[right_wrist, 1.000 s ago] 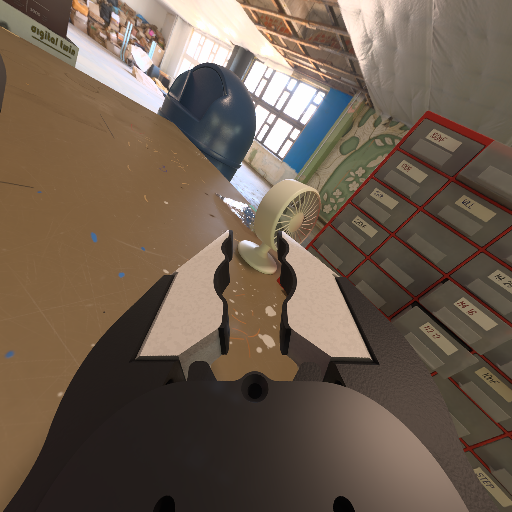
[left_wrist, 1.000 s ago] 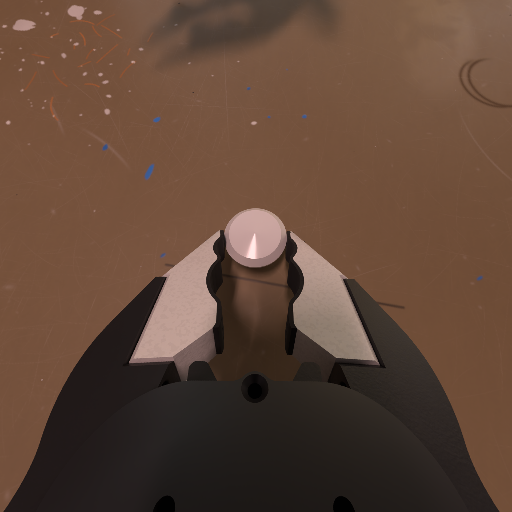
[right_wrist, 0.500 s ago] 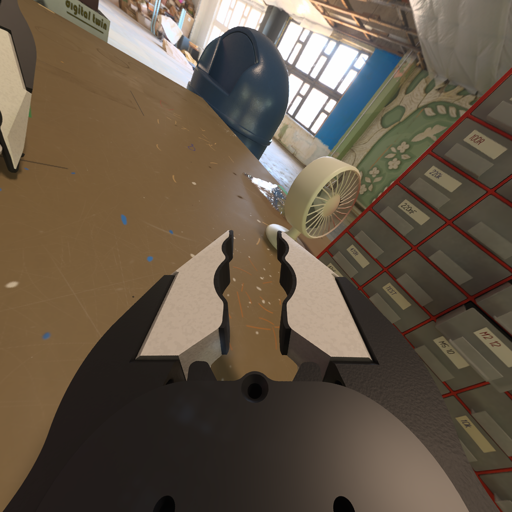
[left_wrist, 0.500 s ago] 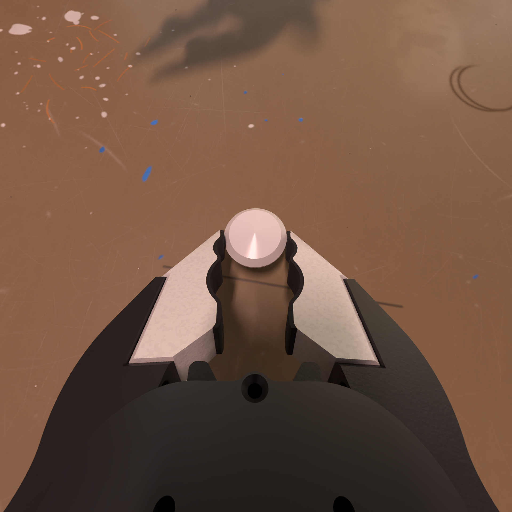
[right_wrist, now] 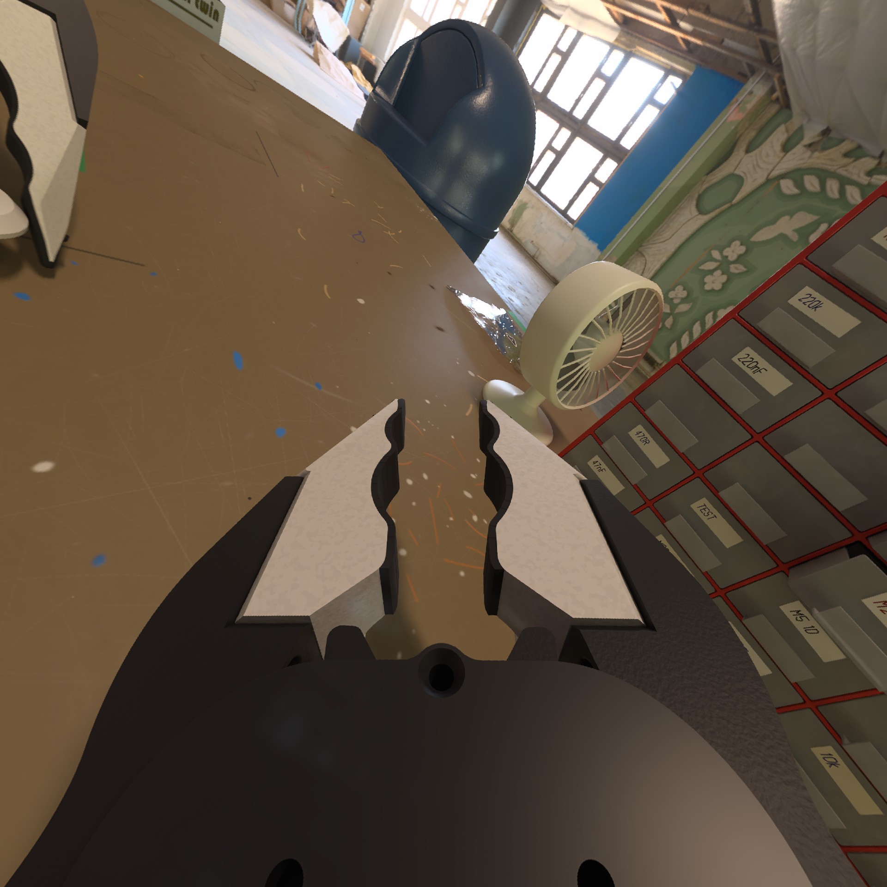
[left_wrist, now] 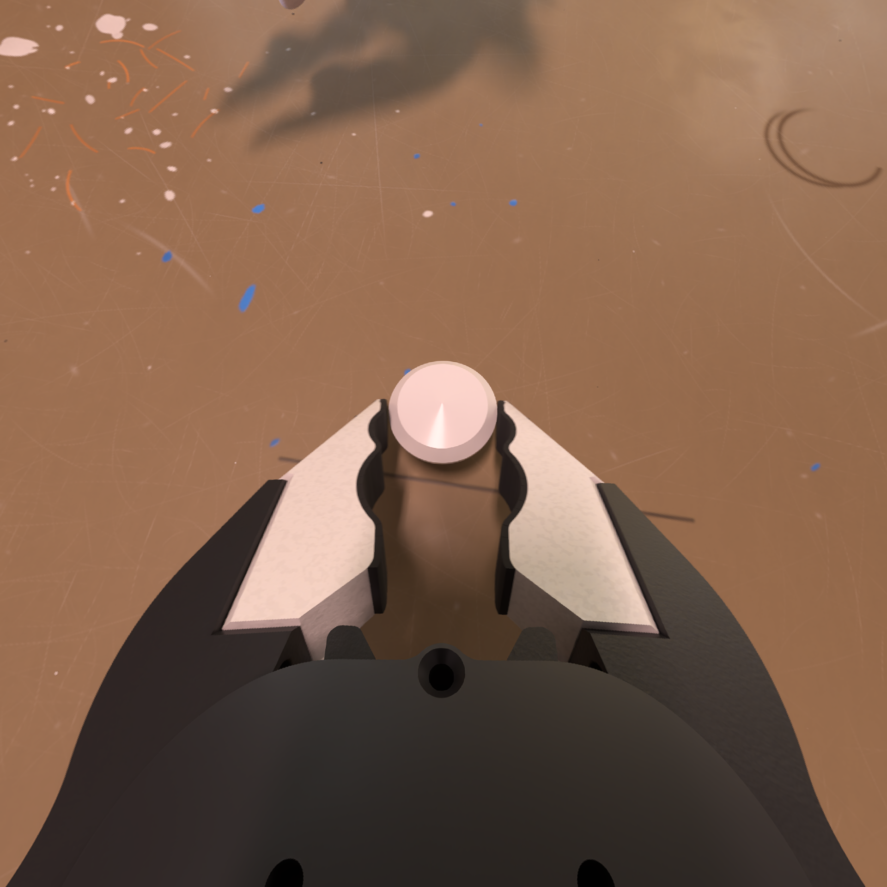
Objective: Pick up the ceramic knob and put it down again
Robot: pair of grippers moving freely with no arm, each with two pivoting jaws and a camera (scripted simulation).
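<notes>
The ceramic knob [left_wrist: 441, 413] is a pale round disc with a small cone at its centre. My left gripper [left_wrist: 441, 408] is shut on it, one fingertip on each side of its rim, just above the brown table [left_wrist: 624, 312]. In the right wrist view one finger of the left gripper [right_wrist: 48, 144] shows at the upper left, its tip close to the table, with a sliver of the knob [right_wrist: 7, 216] beside it. My right gripper [right_wrist: 441, 408] is open and empty, low over the paint-flecked table, to the right of the left gripper.
A cream desk fan [right_wrist: 595, 336] stands just beyond the right gripper's fingertips. A grey drawer cabinet with red frames [right_wrist: 768, 480] runs along the right. A crumpled foil scrap [right_wrist: 485, 312] lies near the table edge. A dark blue bin [right_wrist: 456, 134] stands beyond the table.
The right gripper has shifted, so the fan slid to the right and the left gripper's finger came into its view. The left gripper still holds the knob and has barely moved.
</notes>
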